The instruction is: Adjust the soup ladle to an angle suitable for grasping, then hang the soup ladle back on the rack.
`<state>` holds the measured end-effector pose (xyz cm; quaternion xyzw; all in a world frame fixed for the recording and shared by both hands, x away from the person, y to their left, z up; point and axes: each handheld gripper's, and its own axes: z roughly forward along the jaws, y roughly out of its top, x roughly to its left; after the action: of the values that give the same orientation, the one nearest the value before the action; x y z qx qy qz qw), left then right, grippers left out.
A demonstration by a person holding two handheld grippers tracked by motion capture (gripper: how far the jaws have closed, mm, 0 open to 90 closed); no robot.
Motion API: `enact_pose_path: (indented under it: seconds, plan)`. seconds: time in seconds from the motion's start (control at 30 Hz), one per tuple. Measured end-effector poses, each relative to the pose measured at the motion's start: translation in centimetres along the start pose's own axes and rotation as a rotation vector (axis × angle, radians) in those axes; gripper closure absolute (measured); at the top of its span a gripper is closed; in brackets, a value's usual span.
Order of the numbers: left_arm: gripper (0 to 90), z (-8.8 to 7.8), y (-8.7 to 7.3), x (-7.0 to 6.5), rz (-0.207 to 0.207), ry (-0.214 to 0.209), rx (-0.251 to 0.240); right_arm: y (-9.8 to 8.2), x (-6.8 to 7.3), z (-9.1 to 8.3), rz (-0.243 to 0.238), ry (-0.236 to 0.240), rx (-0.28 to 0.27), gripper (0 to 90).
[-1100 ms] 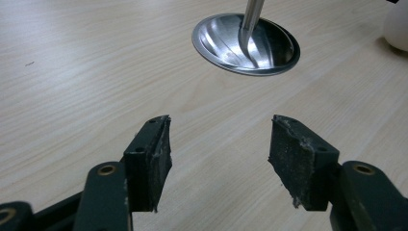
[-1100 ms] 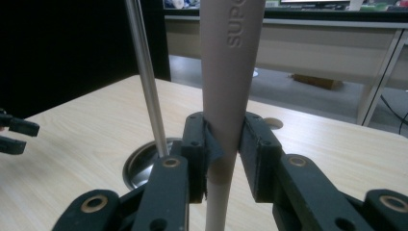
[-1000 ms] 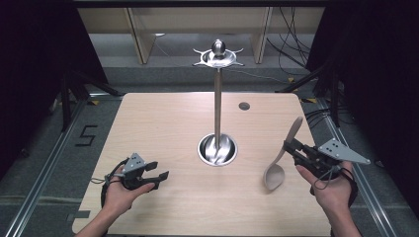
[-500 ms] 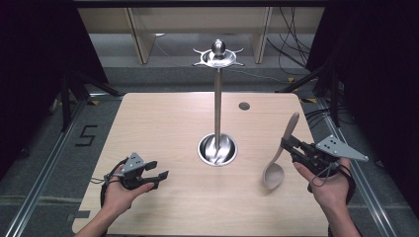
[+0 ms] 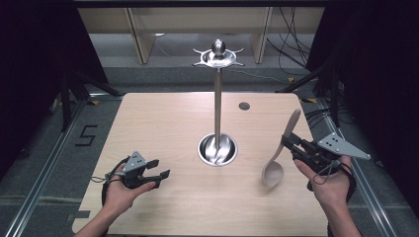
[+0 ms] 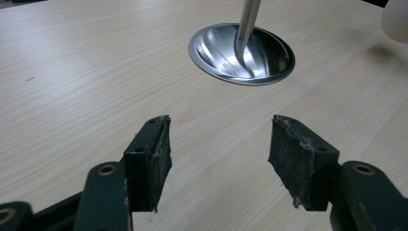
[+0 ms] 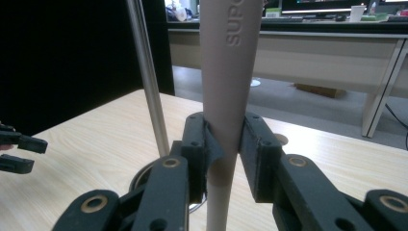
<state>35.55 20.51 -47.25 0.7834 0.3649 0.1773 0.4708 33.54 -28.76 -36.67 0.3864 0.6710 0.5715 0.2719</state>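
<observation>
My right gripper (image 5: 291, 144) is clamped on the handle of the beige spoon (image 5: 278, 159), which hangs tilted near the table's (image 5: 163, 118) right edge, bowl low. My left gripper (image 5: 159, 169), near the front left corner, has its jaws apart over bare wood, facing the steel stand (image 5: 217, 143) at the table's middle.

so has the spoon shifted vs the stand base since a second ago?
No. The spoon, clamped in the right claw, sits at the same spot right of the stand base.

Light wooden table (image 5: 163, 123) carrying a steel stand (image 5: 217, 103), its round dish base (image 5: 217, 149) sitting near the middle, small dark round spot (image 5: 244, 105) showing on the far right part, grey floor (image 5: 59, 163) lying around.
</observation>
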Motion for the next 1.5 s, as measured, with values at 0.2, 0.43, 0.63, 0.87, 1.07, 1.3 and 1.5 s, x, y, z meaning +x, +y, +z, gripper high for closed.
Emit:
enact_pose_path:
  seconds: [0.2, 0.43, 0.63, 0.87, 1.07, 1.3, 1.5]
  plan:
    - [39.2, 0.2, 0.4, -0.3, -0.009, 0.008, -0.018, 0.1, 0.2, -0.1, 0.017, -0.007, 0.014, 73.6]
    - [39.0, 0.0, 0.5, -0.2, -0.021, 0.009, -0.05, -0.2, 0.5, 0.0, 0.002, -0.014, 0.003, 73.6]
    - [38.9, -0.7, 1.8, -0.7, -0.011, 0.011, -0.101, -0.1, 1.4, 0.2, 0.005, -0.02, 0.012, 73.6]
    - [39.0, -0.9, 5.4, -2.0, 0.038, -0.021, -0.181, 0.6, 2.4, 0.4, -0.034, -0.019, 0.026, 73.6]
    - [39.1, -0.5, 7.6, -3.3, 0.067, -0.047, -0.212, 0.9, 2.8, 0.7, -0.052, -0.009, 0.023, 73.5]
    - [38.0, 0.2, 11.2, -5.8, 0.115, -0.108, -0.25, 0.5, 3.7, 0.8, -0.041, -0.027, 0.042, 73.5]
    - [38.0, 1.1, 13.5, -7.6, 0.121, -0.163, -0.279, 0.7, 4.1, 1.4, -0.058, -0.018, 0.05, 73.5]
